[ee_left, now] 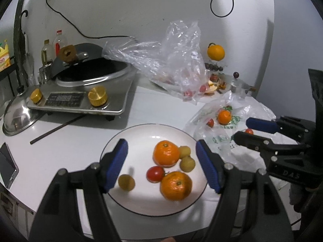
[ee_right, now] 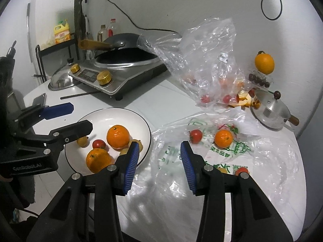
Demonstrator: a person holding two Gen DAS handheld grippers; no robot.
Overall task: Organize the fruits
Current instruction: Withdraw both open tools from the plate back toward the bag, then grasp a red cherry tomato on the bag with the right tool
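A white countertop (ee_right: 145, 98) carries everything. At its far left stands a stainless induction cooker (ee_right: 113, 76) with two brass knobs, a dark wok sitting in it. A crumpled clear plastic bag (ee_right: 201, 56) rises behind the middle, and a flattened white plastic bag printed in green (ee_right: 232, 151) spreads over the near right. On that flat bag lie a small orange mandarin (ee_right: 223, 138) and, just left of it, a red cherry tomato (ee_right: 195, 135); another red tomato (ee_right: 241, 170) shows nearer, partly hidden by the gripper frame.

Left of the flat bag sits a round white plate with a thin dark rim (ee_left: 141, 133). It holds two orange mandarins (ee_left: 166, 153), a red tomato (ee_left: 155, 173) between them, two small yellow-green fruits (ee_left: 187, 163) on the right and one blurred yellow-green fruit (ee_left: 126, 182) on the left.

The left gripper (ee_left: 161, 166) hangs over the plate, blue pads wide apart, nothing between them. The right gripper (ee_right: 159, 166) hovers over the flat bag, jaws parted more narrowly and empty.
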